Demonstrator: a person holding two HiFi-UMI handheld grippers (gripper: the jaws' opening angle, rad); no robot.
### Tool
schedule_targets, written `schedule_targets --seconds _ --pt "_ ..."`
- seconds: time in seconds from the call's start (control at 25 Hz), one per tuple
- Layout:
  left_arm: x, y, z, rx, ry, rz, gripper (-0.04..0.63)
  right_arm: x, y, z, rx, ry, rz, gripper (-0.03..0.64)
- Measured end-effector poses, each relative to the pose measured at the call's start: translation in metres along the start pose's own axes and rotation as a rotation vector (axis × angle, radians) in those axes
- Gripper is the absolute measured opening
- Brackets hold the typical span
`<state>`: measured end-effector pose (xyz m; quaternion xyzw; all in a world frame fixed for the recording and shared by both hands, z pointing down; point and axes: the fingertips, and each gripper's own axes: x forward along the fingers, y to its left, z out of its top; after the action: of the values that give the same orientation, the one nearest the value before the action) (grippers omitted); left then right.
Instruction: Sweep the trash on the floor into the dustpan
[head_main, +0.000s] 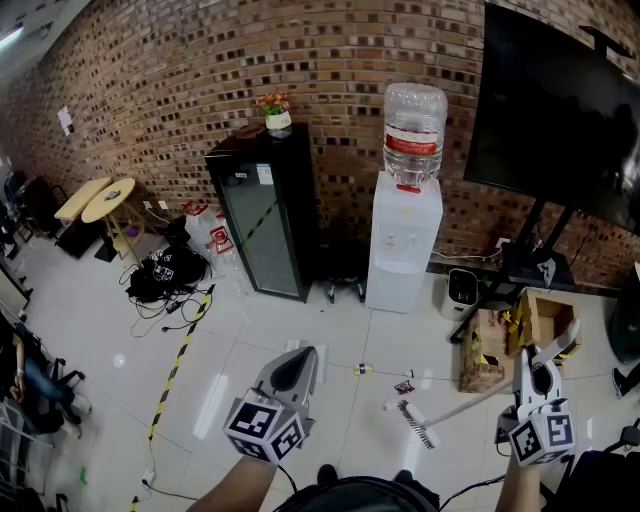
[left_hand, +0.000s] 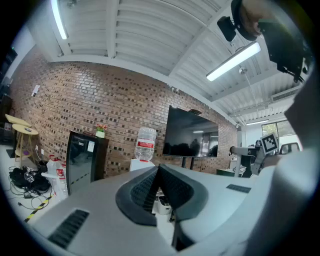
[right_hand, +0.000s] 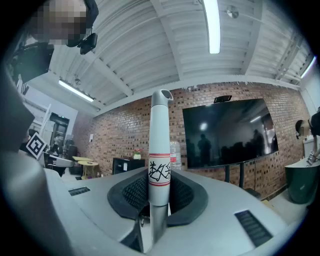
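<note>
- Trash (head_main: 404, 386) is a few small scraps on the white floor tiles (head_main: 300, 320) in front of you. One is just beyond the broom head (head_main: 415, 422), and a smaller bit (head_main: 362, 369) sits a little further left.
- Your right gripper (right_hand: 159, 192) has its jaws clamped on the broom handle (right_hand: 159, 150), right around the red-bordered label. The handle pokes up past them.
- From the head view, the handle (head_main: 470, 403) slants down from the right gripper (head_main: 537, 360) to the broom head, which sits on the floor between your two grippers.
- Your left gripper (left_hand: 159, 175) has its jaws pressed together with nothing in them. It's held low on your left (head_main: 297, 368).
- Further out, there's a water dispenser (head_main: 404, 245) and a black fridge (head_main: 262, 215) against the brick wall, and a cardboard box (head_main: 540, 320) off to the right.
</note>
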<state>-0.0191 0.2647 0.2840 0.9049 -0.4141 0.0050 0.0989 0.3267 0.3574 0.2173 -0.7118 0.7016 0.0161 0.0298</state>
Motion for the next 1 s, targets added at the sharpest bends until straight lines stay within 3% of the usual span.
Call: schedule_targets --seconds 0.28,0.48,0.68,1.0 --pt "-0.019 0.055 -0.003 -0.003 0.005 -0.053 0.015 0.027 0.037 -0.014 -0.027 -0.038 -0.031 0.072" --pt "-0.017 0.090 -0.012 -0.015 0.025 -0.043 0.015 0.055 0.051 -0.029 -0.024 -0.018 -0.047 0.072" --pt "0.007 0.113 -0.022 0.018 0.046 -0.037 0.015 0.092 0.053 -0.045 -0.011 -0.001 -0.046 0.072" --pt "0.062 0.133 -0.027 0.000 0.073 0.003 0.017 0.155 0.058 -0.060 0.021 0.006 0.017 0.072"
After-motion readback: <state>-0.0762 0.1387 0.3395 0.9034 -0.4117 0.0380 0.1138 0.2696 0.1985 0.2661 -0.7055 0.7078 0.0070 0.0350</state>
